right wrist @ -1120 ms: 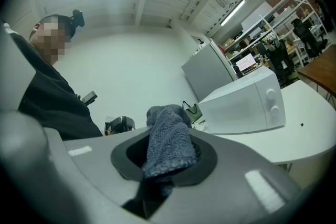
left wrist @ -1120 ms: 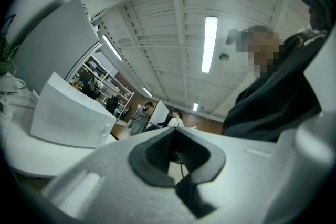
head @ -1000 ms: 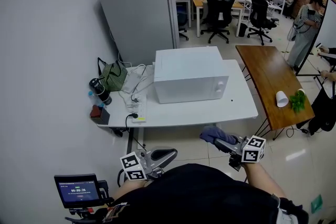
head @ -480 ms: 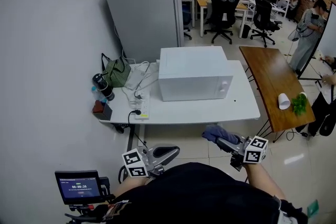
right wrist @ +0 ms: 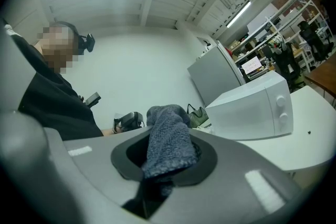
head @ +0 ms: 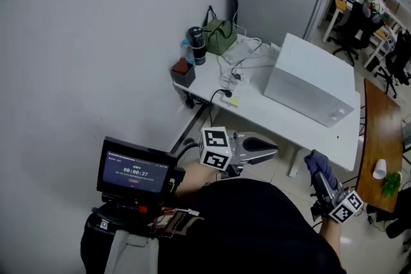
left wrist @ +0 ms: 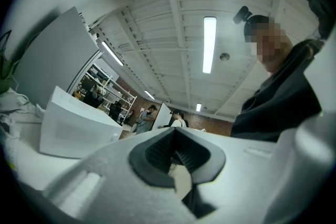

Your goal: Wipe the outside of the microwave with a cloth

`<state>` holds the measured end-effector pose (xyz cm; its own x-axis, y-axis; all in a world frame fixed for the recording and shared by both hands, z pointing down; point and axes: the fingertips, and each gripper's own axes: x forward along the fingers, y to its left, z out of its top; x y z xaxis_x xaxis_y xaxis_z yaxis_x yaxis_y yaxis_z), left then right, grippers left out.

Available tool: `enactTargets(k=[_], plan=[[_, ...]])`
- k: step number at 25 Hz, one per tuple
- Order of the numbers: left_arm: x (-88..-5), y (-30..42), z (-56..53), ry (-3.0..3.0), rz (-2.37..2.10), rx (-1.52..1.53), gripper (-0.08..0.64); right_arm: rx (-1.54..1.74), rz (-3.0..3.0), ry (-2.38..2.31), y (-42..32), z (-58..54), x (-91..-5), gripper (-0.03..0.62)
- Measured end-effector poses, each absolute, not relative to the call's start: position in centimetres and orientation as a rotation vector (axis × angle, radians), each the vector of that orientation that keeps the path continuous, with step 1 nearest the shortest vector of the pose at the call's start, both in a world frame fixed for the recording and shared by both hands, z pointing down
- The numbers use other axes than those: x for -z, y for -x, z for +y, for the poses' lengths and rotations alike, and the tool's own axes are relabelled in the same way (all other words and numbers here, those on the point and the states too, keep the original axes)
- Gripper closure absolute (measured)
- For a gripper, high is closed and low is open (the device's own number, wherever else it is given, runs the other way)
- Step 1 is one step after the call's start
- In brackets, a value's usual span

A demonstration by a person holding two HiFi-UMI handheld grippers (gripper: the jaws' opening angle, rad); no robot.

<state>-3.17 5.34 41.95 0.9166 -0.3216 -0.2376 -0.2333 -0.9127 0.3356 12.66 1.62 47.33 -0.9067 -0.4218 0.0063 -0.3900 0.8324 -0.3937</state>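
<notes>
Currently the microwave (head: pixel 311 90) stands on the table (head: pixel 282 124), toward the end away from the wall. Off the table's near edge, well apart from the microwave, the right gripper (head: pixel 323 181) pinches the cloth (head: pixel 318 165). The left gripper (head: pixel 268 151), jaws pressed together and empty, is near that same edge.

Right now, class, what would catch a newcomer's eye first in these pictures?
The white microwave sits on the white table by the wall, upper right in the head view. A blue-grey cloth is clamped in the right tool, low at the right. A small lit screen glows at lower left.
</notes>
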Motion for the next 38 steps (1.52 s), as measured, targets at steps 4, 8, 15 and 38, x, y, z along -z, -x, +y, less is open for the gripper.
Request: enactTargets(k=[4, 8, 15, 38], plan=[[-42.0, 3.4, 5.1, -2.766, -0.43, 0.423, 0.557, 0.61, 2.942, 0.64, -12.6, 1.3, -47.2, 0.527], [-42.1, 3.4, 5.0, -2.764, -0.434, 0.422, 0.557, 0.605, 2.948, 0.622, -12.3, 0.9, -47.1, 0.526], [-42.0, 3.3, 4.9, -2.767, -0.437, 0.415, 0.558, 0.603, 2.936, 0.599, -12.2, 0.6, -46.7, 0.526], [-42.0, 3.6, 4.8, -2.758, -0.453, 0.424, 0.558, 0.553, 2.985, 0.611, -11.8, 0.3, -46.8, 0.528]])
